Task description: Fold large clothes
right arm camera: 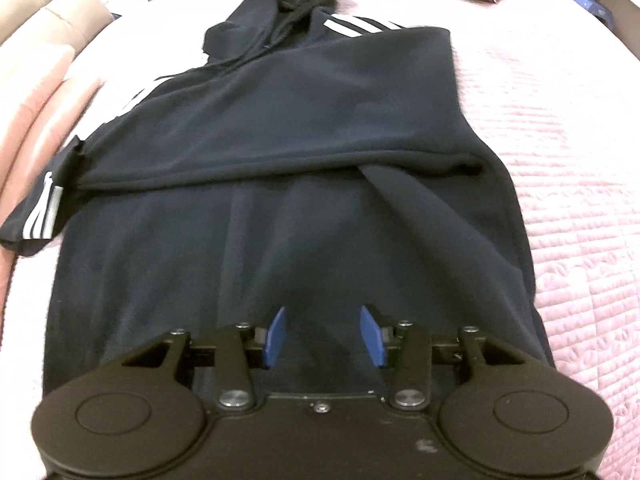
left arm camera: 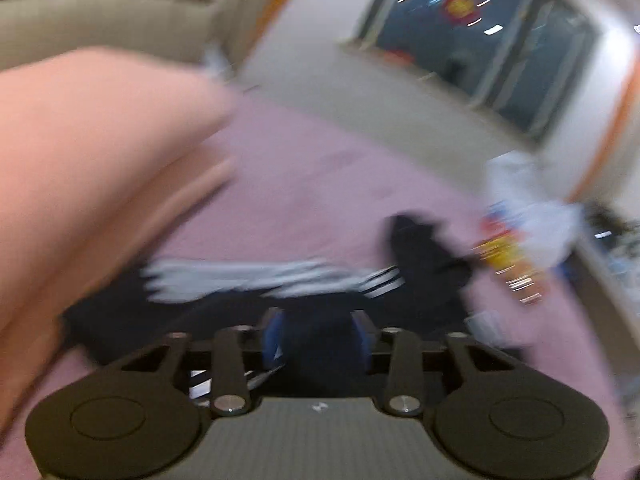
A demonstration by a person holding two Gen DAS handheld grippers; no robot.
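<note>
Right now the black hoodie (right arm camera: 280, 152) lies flat on the pink bed cover (right arm camera: 560, 160), with one sleeve folded across its front. It looks soft, thick and floppy, so it will sag if lifted by one spot. A good place to hold is the bottom hem, near both corners. The right gripper (right arm camera: 323, 334) hangs just over the hem, jaws apart, holding nothing. The left gripper (left arm camera: 318, 340) is blurry, jaws apart too, with nothing gripped.

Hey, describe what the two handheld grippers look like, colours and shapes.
Both match: the left gripper and right gripper have matte black bodies with two round discs, black linkage bars on silver pivot bolts, and flat blue finger pads. No cables or sleeves visible.
</note>
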